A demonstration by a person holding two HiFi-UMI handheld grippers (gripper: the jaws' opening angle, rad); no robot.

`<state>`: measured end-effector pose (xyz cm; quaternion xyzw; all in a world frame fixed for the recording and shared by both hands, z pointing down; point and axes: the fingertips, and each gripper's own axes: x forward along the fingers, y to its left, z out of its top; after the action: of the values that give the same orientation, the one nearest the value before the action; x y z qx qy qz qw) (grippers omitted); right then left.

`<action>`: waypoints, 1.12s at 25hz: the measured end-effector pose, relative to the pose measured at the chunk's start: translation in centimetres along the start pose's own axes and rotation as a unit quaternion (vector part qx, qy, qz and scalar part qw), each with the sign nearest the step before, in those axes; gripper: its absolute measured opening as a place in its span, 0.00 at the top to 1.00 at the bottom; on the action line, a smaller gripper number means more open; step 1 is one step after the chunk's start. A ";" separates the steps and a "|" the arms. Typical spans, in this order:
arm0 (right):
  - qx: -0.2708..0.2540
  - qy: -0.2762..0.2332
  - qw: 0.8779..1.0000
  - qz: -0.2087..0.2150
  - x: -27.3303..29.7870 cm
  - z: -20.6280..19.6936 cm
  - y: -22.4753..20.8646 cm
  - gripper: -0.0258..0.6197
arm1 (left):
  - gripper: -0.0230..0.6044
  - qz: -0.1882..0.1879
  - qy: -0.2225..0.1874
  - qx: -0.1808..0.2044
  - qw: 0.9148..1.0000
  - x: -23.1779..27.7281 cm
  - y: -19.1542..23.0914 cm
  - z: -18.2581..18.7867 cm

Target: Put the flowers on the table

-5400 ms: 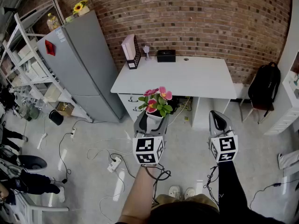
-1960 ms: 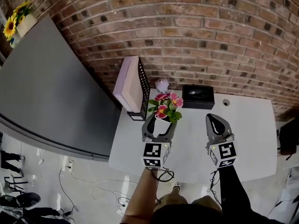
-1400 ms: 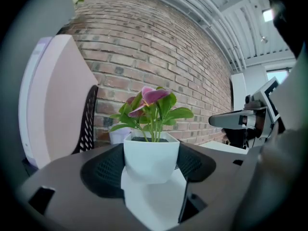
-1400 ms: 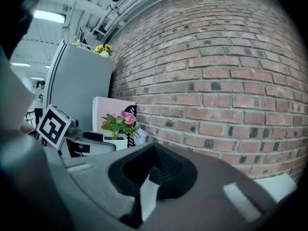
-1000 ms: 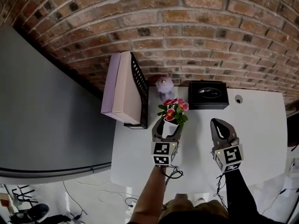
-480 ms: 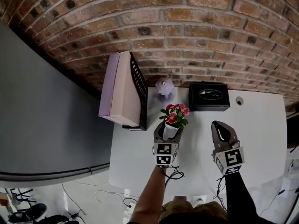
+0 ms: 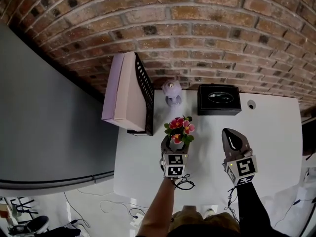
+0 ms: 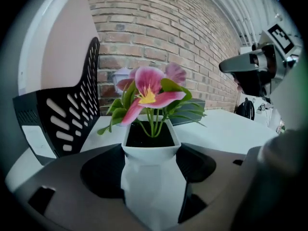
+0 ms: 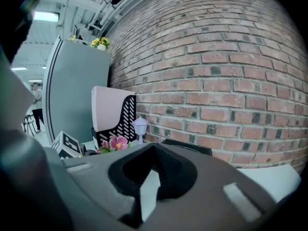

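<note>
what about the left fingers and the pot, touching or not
Touching. The left gripper view shows the left fingers pressed against both sides of the white pot, with no gap showing between them.

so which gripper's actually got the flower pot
The left gripper, shut on the white flower pot; the right gripper is shut with nothing in it.

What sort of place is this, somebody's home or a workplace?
Most likely an office or lab corner: a white desk against a bare brick wall, a black file rack holding folders on it, and a tall grey cabinet or fridge beside it.
</note>
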<state>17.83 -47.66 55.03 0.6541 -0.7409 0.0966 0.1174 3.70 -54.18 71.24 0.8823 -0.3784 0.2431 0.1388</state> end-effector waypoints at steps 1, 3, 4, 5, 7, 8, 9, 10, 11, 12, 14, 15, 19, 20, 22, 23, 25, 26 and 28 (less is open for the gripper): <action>0.001 0.000 1.000 0.000 -0.1 0.0 0.0 0.96 | 0.44 0.001 0.000 0.001 1.000 0.0 0.0 0.0; 0.002 -0.004 1.000 -0.002 -0.3 0.0 0.0 0.96 | 0.44 0.001 0.001 0.003 1.000 -0.1 0.0 0.1; 0.003 -0.007 1.000 -0.003 -0.4 0.0 0.0 0.96 | 0.44 0.002 0.005 0.004 1.000 -0.1 0.0 0.0; 0.003 -0.010 1.000 -0.003 -0.6 0.0 0.1 0.96 | 0.44 0.001 0.009 0.006 1.000 -0.2 0.0 -0.2; 0.004 -0.011 1.000 -0.002 -1.0 0.0 0.4 0.96 | 0.44 -0.003 0.013 0.012 1.000 -0.4 -0.3 -0.3; 0.004 -0.012 1.000 -0.002 -1.2 0.1 0.5 0.96 | 0.44 -0.005 0.015 0.016 1.000 -0.5 -0.5 -0.4; 0.004 -0.013 1.000 -0.002 -1.5 0.1 0.6 0.96 | 0.44 -0.007 0.016 0.019 1.000 -0.7 -0.7 -0.4; 0.004 -0.014 1.000 -0.001 -1.8 0.2 0.7 0.96 | 0.44 -0.008 0.017 0.021 1.000 -0.9 -0.8 -0.3; 0.004 -0.016 1.000 -0.001 -2.0 0.3 0.8 0.96 | 0.44 -0.008 0.016 0.022 1.000 -1.1 -0.8 -0.3; 0.003 -0.018 1.000 -0.001 -2.2 0.5 0.8 0.96 | 0.44 -0.008 0.015 0.022 1.000 -1.2 -0.9 -0.2; 0.002 -0.022 1.000 -0.002 -2.7 0.6 0.8 0.96 | 0.43 -0.008 0.009 0.019 1.000 -1.6 -1.0 0.0; 0.002 -0.024 1.000 -0.003 -3.0 0.8 0.8 0.96 | 0.42 -0.009 0.005 0.019 1.000 -1.9 -1.1 0.2; 0.001 -0.041 0.999 -0.003 -4.5 1.6 0.9 0.96 | 0.41 -0.002 -0.012 0.025 1.000 -3.8 -1.7 1.4; 0.000 -0.047 0.999 -0.002 -5.0 1.9 1.0 0.96 | 0.41 0.001 -0.017 0.027 0.999 -4.6 -1.9 1.9; 0.001 -0.058 0.998 0.001 -6.4 2.4 1.0 0.96 | 0.41 0.011 -0.030 0.034 0.999 -6.3 -2.4 3.2; 0.002 -0.063 0.998 0.003 -7.2 2.6 1.1 0.96 | 0.41 0.016 -0.038 0.036 0.999 -7.4 -2.7 3.9; 0.004 -0.074 0.997 0.005 -9.0 3.2 1.1 0.96 | 0.41 0.024 -0.054 0.039 0.998 -9.6 -3.5 5.1; 0.005 -0.081 0.997 0.006 -9.8 3.6 1.0 0.96 | 0.41 0.027 -0.061 0.039 0.997 -10.8 -3.9 5.7; 0.010 -0.092 0.996 0.009 -11.6 4.5 0.8 0.96 | 0.41 0.031 -0.074 0.036 0.996 -13.2 -5.0 7.1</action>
<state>18.21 -37.93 47.22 0.6550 -0.7532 0.0445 0.0410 1.83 -45.93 57.93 0.8900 -0.4060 0.1949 0.0705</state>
